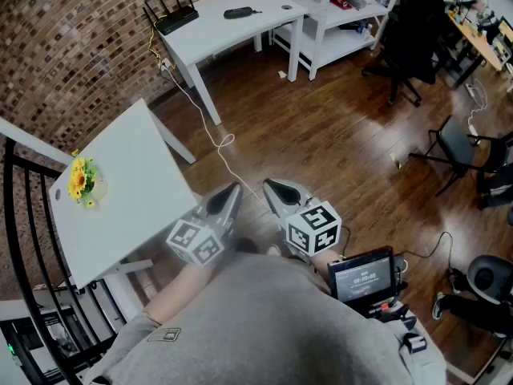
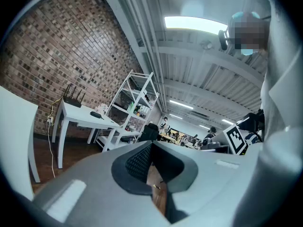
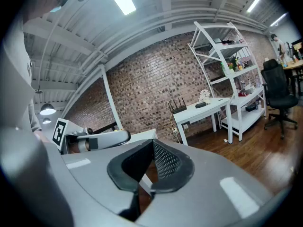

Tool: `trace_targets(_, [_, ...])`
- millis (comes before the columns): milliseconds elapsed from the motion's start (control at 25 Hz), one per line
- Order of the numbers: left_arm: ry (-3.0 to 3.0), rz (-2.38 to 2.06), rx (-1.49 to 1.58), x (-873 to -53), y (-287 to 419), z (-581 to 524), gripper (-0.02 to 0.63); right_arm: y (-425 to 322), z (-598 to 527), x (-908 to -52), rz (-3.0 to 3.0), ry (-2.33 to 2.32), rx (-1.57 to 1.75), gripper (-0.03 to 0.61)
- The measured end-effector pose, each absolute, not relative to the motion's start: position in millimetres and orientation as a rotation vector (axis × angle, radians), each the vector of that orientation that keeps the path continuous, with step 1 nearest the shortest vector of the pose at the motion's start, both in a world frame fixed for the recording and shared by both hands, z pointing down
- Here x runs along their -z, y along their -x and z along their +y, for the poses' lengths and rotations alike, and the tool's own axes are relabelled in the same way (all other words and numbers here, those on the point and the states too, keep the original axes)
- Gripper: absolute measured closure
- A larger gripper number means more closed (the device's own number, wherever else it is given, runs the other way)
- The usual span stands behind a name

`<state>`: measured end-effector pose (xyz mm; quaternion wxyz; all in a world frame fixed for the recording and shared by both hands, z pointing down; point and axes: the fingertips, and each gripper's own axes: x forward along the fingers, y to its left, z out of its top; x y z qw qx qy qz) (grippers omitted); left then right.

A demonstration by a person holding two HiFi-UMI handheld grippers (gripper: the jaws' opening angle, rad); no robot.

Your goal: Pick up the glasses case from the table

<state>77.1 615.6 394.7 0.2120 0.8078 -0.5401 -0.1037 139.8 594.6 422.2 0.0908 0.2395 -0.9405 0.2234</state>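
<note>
The glasses case [image 1: 239,12] is a small black oblong lying on the far white table [image 1: 216,30], well away from both grippers. It also shows in the left gripper view as the glasses case [image 2: 96,114] and in the right gripper view as the glasses case [image 3: 201,105]. My left gripper [image 1: 232,189] and right gripper [image 1: 271,186] hang side by side close to my body, above the wooden floor. The left gripper [image 2: 151,144] is shut with nothing in it. The right gripper [image 3: 153,142] is also shut and holds nothing.
A black router [image 1: 175,14] stands on the far table beside the case. A nearer white table [image 1: 136,191] with yellow flowers [image 1: 80,181] is at my left, next to a black railing [image 1: 24,239]. A white shelf [image 1: 345,22], office chairs [image 1: 413,30] and a floor cable [image 1: 220,147] lie ahead.
</note>
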Motion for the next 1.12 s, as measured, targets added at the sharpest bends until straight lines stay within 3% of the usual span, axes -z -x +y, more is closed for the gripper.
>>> trace_targets(480, [-2.195,-1.549,0.291,-404,-49,544,0.614,-114,521,-433,-2.789,-0.678,-0.693,0.568])
trace_targets(1120, [-2.154,-1.581,0.397,-411,70,378,0.614,4,351,-432,-2.771,-0.639,-0.577,0.568])
